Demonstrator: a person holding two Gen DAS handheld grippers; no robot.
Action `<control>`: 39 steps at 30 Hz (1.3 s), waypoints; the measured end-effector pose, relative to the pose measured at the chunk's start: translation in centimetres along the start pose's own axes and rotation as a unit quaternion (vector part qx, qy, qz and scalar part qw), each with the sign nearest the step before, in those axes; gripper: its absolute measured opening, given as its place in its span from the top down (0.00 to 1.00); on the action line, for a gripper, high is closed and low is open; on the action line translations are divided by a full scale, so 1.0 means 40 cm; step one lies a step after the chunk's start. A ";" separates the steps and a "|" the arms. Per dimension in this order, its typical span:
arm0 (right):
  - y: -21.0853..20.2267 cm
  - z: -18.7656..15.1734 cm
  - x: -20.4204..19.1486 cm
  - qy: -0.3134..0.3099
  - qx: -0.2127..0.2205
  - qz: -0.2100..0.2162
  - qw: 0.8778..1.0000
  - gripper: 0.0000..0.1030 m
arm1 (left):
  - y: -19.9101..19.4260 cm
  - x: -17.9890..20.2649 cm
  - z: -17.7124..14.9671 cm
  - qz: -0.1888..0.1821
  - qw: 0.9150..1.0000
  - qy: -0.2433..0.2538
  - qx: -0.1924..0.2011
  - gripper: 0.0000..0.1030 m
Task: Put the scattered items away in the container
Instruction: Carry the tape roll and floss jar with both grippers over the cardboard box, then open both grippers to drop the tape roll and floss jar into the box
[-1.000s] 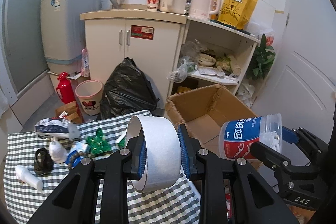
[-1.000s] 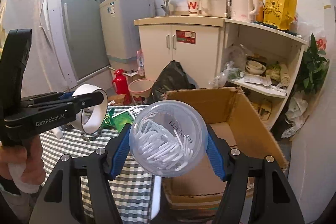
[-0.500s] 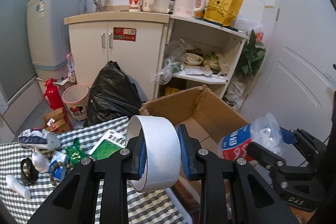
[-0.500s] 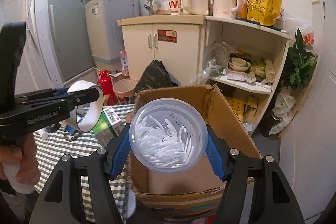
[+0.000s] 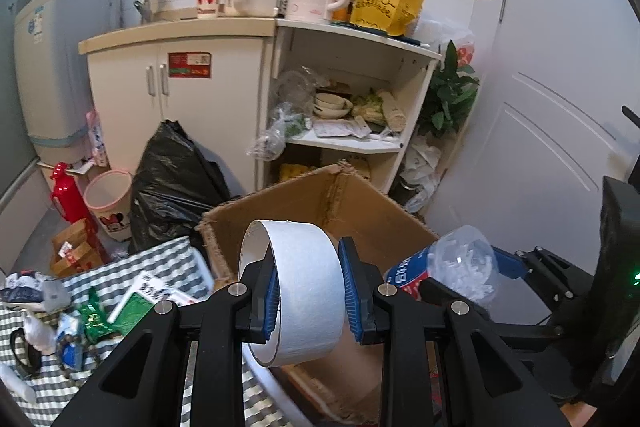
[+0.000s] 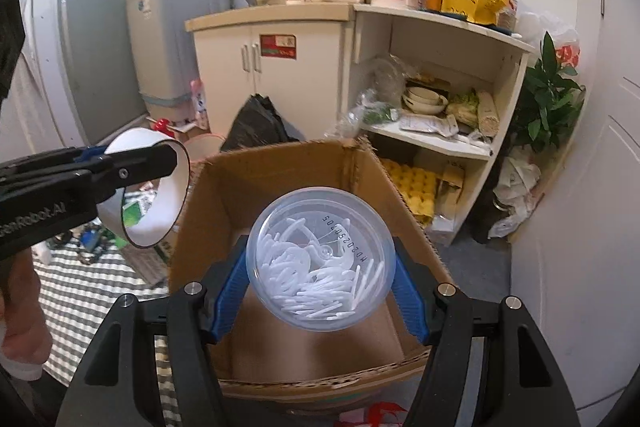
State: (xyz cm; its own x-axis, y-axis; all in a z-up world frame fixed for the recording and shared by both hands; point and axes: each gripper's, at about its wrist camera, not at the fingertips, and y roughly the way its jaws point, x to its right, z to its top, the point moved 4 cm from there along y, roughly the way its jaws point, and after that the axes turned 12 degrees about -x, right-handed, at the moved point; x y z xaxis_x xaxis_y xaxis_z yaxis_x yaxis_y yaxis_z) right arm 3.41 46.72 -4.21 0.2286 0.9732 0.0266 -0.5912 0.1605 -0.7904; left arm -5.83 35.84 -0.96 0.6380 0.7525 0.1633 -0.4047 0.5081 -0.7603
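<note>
Your left gripper (image 5: 306,301) has its jaws closed on a roll of white tape (image 5: 298,287). The roll is wide, round and smooth, with a hole in the middle. Your right gripper (image 6: 320,287) has its jaws closed on a clear plastic jar (image 6: 320,261). The jar is round and see-through, and it is full of little white sticks. The blue pads press on both sides of it.

Both things hang over the cardboard box (image 6: 280,179). In the right wrist view the jar is right over the open box, and the tape is at 10 o'clock, near the box's left wall. The box is brown, stiff and rough at the edges. The floor of the box that you can see looks bare.

So I think you are partway through. Two things are ready to drop in, but not yet let go. More things are left on the checked table (image 5: 160,259), at 8 o'clock in the left wrist view: a green packet (image 5: 94,311), a booklet (image 5: 154,293) and some small white and blue bits.
</note>
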 end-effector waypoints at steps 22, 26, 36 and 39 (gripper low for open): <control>0.168 -0.025 0.044 -0.004 -0.116 -0.027 0.993 0.36 | 0.230 0.041 0.001 -0.037 0.995 0.016 -0.091 0.73; 0.188 -0.038 0.044 -0.009 -0.135 -0.033 0.990 0.36 | 0.260 0.052 -0.004 -0.044 0.993 0.019 -0.107 0.73; 0.189 -0.042 0.031 -0.021 -0.139 -0.037 0.989 0.37 | 0.317 0.047 -0.023 -0.045 0.988 0.009 -0.145 0.73; 0.176 -0.036 0.027 -0.020 -0.132 -0.037 0.990 0.37 | 0.313 0.053 -0.023 -0.044 0.988 0.014 -0.145 0.72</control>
State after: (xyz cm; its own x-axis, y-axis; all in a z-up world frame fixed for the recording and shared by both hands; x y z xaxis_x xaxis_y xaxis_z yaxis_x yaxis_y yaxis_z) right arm 0.60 48.69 -10.63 0.2307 0.9667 0.1110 -0.3495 0.1888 -0.9177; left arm -8.96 43.41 -10.70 0.6825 0.6962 0.2227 -0.1440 0.4267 -0.8928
